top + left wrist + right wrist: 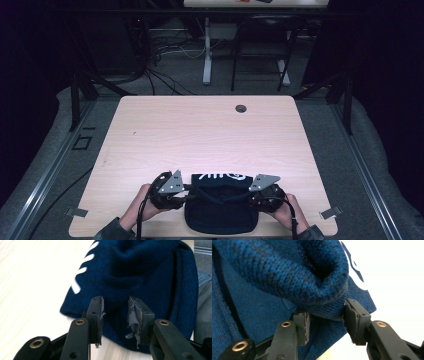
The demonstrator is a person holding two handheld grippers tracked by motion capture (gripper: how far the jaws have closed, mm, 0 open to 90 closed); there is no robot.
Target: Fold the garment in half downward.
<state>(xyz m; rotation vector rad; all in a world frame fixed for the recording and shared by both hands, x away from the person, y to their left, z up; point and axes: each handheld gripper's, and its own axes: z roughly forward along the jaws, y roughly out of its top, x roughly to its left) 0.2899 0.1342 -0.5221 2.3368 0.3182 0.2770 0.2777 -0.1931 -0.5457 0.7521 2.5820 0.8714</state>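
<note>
Dark navy knitted garment with white lettering point(220, 202), folded compact at the pale wooden surface's point(200, 130) six o'clock edge: left gripper point(115, 312) and right gripper point(325, 321) fingers open around its sides; folding seemingly nearly finished.

The dark navy knitted cloth garment point(220, 207) is seen as soft, matt, ribbed wool-like fabric bearing smooth white printed marks. The pale wood-grain laminate counter point(200, 130) is noted as smooth with a faint sheen. Each matt black plastic hand-held gripper, left point(116, 315) and right point(325, 320), is fitted with brass-coloured metal rivets and frayed grey pads point(133, 315).
</note>
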